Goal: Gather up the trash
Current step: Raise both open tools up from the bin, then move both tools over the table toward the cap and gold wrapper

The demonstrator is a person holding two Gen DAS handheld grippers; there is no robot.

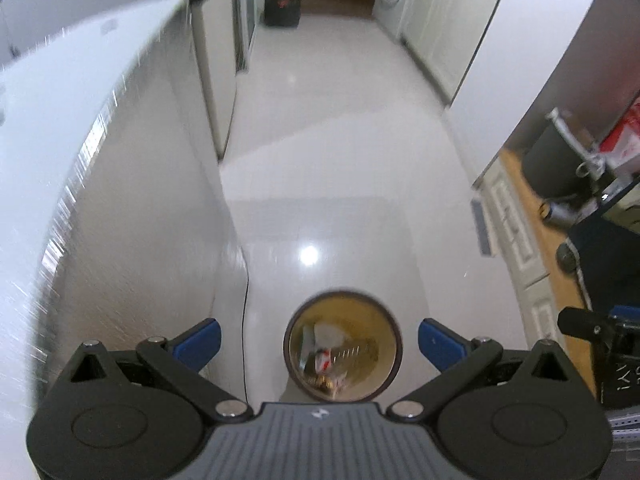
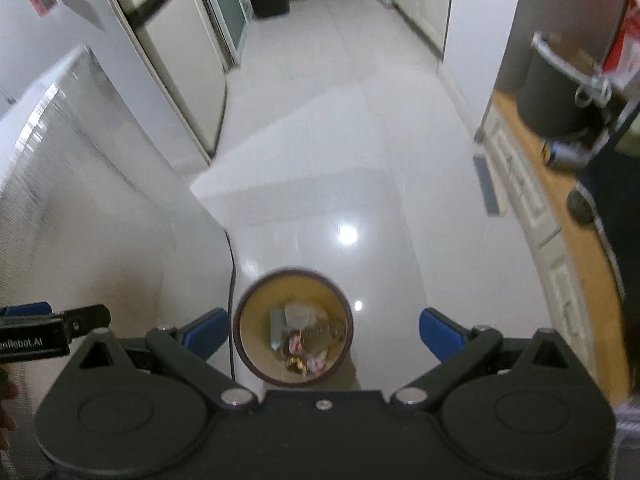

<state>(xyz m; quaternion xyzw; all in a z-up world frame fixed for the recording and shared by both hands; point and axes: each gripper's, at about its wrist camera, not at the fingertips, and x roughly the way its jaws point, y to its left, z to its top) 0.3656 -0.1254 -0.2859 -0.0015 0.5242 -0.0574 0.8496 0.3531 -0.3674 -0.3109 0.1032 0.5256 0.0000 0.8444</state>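
A round bin (image 1: pixel 343 344) with a dark rim stands upright on the glossy white floor (image 1: pixel 340 184). Crumpled wrappers (image 2: pixel 304 340) lie jumbled at its yellowish bottom.

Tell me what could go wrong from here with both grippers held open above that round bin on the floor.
Three possible risks:
1. The trash bin looks small from this height, so anything dropped later might land on the glossy floor.
2. A thin dark cable runs down beside the bin and could snag a lowering gripper.
3. The left gripper and right gripper sit side by side and may bump.
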